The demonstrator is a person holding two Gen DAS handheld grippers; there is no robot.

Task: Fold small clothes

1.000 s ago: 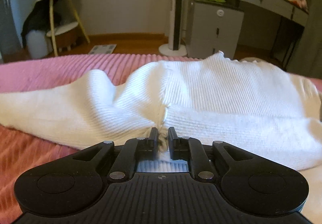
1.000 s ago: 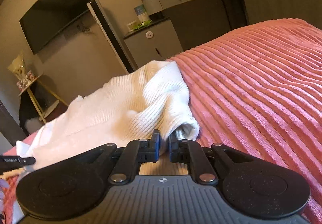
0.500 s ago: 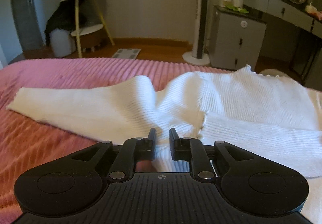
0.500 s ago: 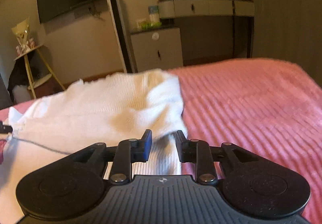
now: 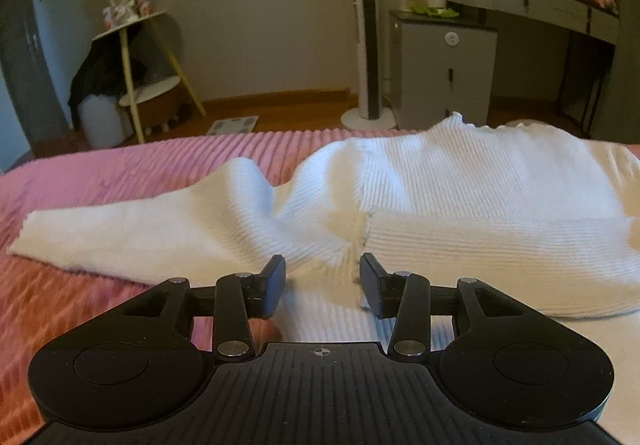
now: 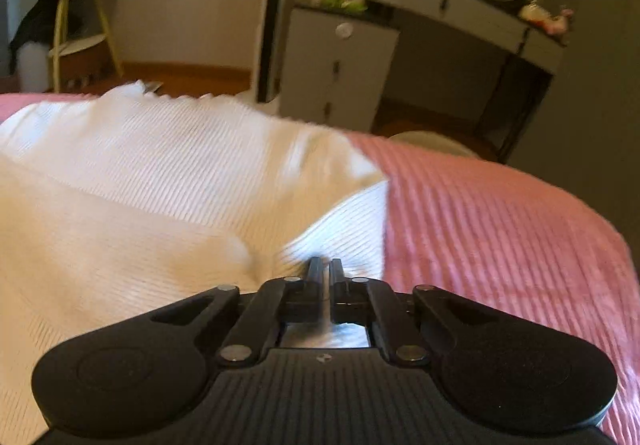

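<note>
Sweater: a white ribbed sweater (image 5: 460, 197) is spread on the pink bed cover (image 5: 120, 173), partly folded, with a fold of the body lying across the near side.
Sleeve: one sleeve (image 5: 132, 233) is stretched out flat to the left in the left wrist view, its long axis running from the body leftward and slightly toward the camera, the cuff well apart from the body.
Left tool: the left tool (image 5: 322, 283) has just been opening; its jaws are parted about halfway and nothing is gripped, though sweater fabric near the armpit seam lies between and just beyond the tips.
Right tool: the right tool (image 6: 325, 277) has just been closing and is now shut; the view is blurred, and no cloth is seen pinched between the tips.
Right edge: the sweater's right border (image 6: 376, 205) lies just ahead of the right tool, against the bare cover.
Key relation: the loose sleeve lies to the left of the left tool, so that hand is judged the nearer one for bringing it over the body.
</note>
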